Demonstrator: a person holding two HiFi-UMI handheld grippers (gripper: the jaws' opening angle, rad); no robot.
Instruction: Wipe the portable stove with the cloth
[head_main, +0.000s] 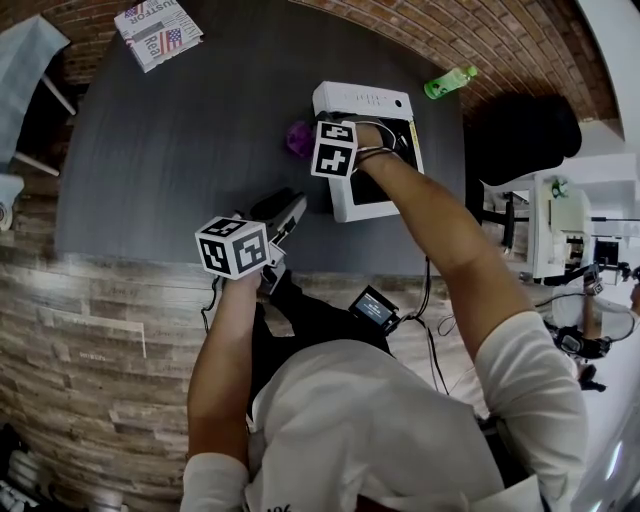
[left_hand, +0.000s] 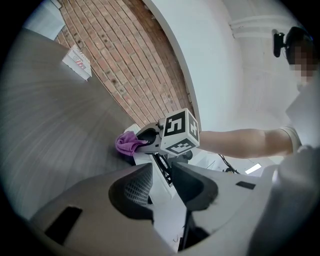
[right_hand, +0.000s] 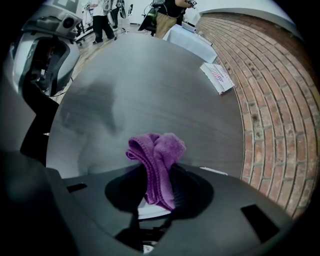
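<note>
I am holding my left gripper (left_hand: 161, 181) level with its fingers spread, the white portable stove (head_main: 368, 100) showing in the gap between them. My right gripper (right_hand: 159, 186) is pinching the purple cloth (right_hand: 156, 150), pointing down at the stove's left edge on the dark table (head_main: 180, 150).

Only legible print: "USTOR" in big letters on the newspaper (head_main: 157, 32), upper left of the head view. The cubes on the left gripper (left_hand: 162, 175) and right gripper (head_main: 308, 140) just carry square markers.
</note>
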